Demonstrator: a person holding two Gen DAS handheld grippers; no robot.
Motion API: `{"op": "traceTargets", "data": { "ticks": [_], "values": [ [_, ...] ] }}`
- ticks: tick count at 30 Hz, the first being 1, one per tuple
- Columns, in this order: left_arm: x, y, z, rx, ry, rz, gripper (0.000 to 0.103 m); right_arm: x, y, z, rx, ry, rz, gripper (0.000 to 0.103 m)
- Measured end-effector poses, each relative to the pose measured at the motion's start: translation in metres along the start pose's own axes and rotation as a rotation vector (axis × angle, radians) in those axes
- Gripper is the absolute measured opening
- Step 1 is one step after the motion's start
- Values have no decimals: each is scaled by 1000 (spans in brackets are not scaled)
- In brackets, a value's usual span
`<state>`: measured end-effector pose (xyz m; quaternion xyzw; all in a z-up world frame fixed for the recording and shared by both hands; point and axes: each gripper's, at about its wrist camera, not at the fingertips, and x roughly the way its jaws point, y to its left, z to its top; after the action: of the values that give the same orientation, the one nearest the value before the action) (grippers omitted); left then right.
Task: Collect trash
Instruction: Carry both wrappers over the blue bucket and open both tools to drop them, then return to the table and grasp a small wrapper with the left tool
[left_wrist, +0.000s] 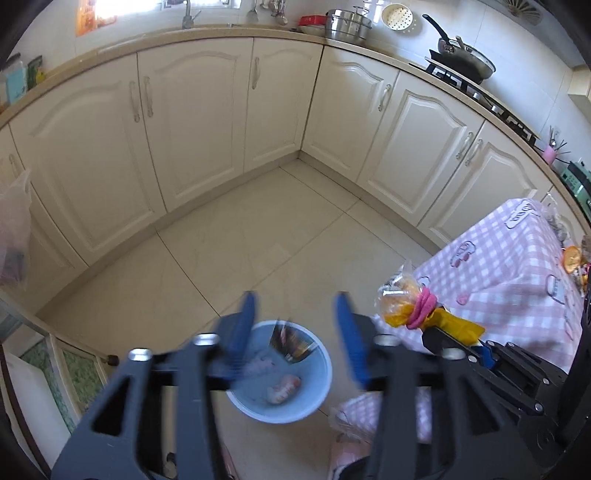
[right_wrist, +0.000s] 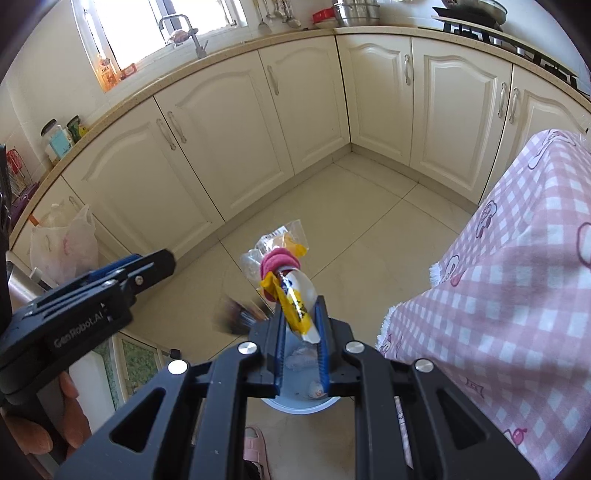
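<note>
**A:** Left wrist view first. What's under you?

**B:** My left claw (left_wrist: 295, 332) stands wide with nothing between its pads. The blue bin (left_wrist: 320, 384) sits on the floor directly below and just ahead of it, already holding a dark wrapper (left_wrist: 293, 343) and a pale wad (left_wrist: 283, 388). To the right of this claw, my right claw (left_wrist: 448, 334) comes in holding the yellow packet (left_wrist: 417, 308), beside the pink checked surface (left_wrist: 509, 266).

**A:** And the right wrist view?

**B:** My right claw (right_wrist: 301, 328) is narrow, clamped on the yellow packet (right_wrist: 295, 306), whose long axis runs straight out along the fingers, pink band (right_wrist: 279, 260) at its far end. The blue bin (right_wrist: 299, 406) lies beneath and slightly behind the tips. A dark wrapper (right_wrist: 236, 317) shows blurred, just left. I judge the drop needs the packet drawn back over the bin; the surface (right_wrist: 517, 277) edge crowds my right, the left claw (right_wrist: 147, 266) my left.
</note>
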<state>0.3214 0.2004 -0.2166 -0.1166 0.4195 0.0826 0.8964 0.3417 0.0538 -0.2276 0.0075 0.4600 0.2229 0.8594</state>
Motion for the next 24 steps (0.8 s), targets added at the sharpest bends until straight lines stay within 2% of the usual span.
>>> {"op": "traceTargets", "data": {
  "ticks": [3,10,18,21,24],
  "values": [
    [-1,0,-2,5,-3,2,48,6,2,0,-6,13,-2,15],
    [-7,14,-4,-5,-8,27,57,17,10,2,-14,28,3,15],
    [-21,28,-3,-24,-35,46,60,25,25,7,-29,25,21,16],
    [-28,31,-1,-27,-55,62,60,25,30,12,-30,0,33,21],
    [-35,32,1,-25,-72,73,61,29,32,16,-22,-15,30,33]
  ]
}}
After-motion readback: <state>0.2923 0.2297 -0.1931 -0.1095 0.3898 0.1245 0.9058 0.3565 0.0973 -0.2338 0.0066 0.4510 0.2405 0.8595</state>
